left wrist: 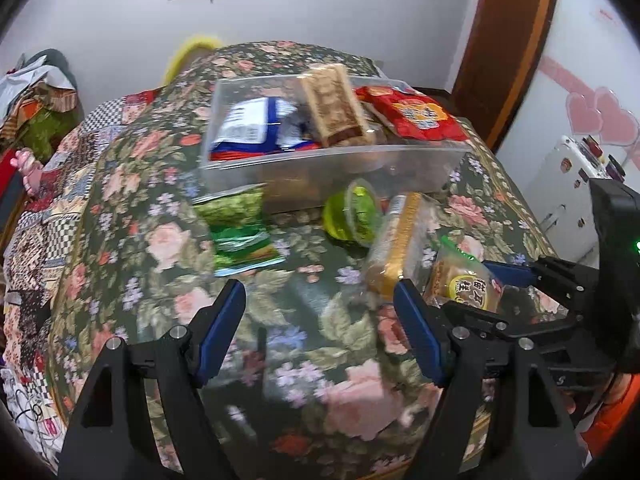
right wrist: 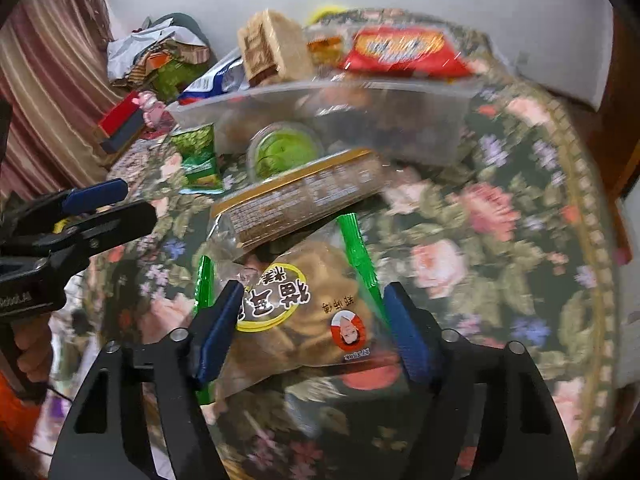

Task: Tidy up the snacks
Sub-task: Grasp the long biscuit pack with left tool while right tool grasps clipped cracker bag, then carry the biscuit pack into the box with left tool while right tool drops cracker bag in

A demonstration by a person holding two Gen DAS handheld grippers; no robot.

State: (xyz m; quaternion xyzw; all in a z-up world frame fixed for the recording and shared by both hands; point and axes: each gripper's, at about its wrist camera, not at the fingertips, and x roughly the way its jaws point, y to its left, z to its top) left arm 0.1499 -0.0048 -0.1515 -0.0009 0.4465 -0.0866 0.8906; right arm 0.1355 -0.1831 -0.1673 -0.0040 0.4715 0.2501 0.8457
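Left gripper (left wrist: 320, 304) hangs with jaws apart and nothing between them above the floral cloth (left wrist: 132, 184), while the right gripper (right wrist: 312, 312) has its blue pads against both sides of a cake packet (right wrist: 304, 320) lying on the cloth in front of the clear box (left wrist: 332, 164) of snacks.

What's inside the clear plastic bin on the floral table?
The clear plastic bin holds a blue-and-white packet, a tan wafer block standing above the rim and a red snack bag. Anything beneath them is covered and blurred.
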